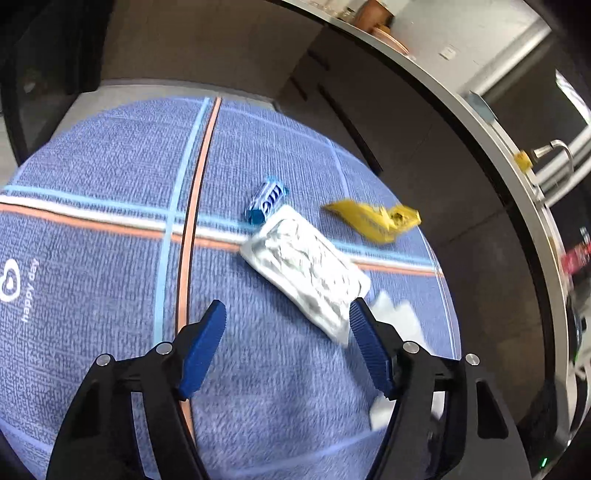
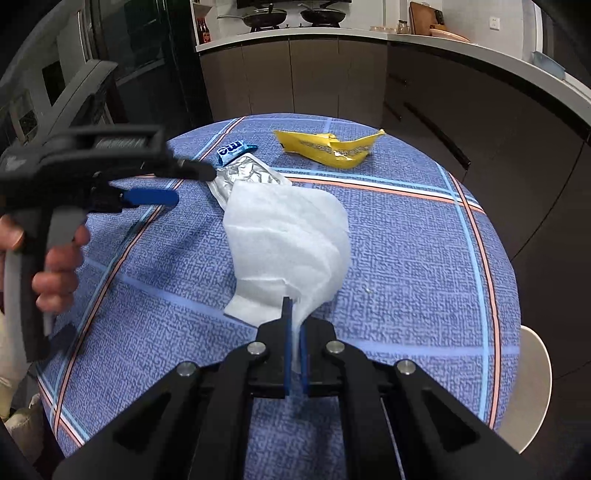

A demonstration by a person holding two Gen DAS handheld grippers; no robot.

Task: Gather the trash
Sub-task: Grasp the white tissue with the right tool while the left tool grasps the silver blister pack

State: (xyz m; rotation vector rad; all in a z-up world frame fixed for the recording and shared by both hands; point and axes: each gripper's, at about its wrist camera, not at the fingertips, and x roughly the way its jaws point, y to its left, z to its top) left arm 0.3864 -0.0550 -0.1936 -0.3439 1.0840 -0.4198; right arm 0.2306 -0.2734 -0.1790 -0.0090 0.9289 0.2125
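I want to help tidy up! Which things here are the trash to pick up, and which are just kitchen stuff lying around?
Trash to collect:
white tissue, pinched in the right tongs
silver foil packet
yellow wrapper
blue candy wrapper

Just lying about:
two pans on the stove
bottles on the counter
tap
blue tablecloth
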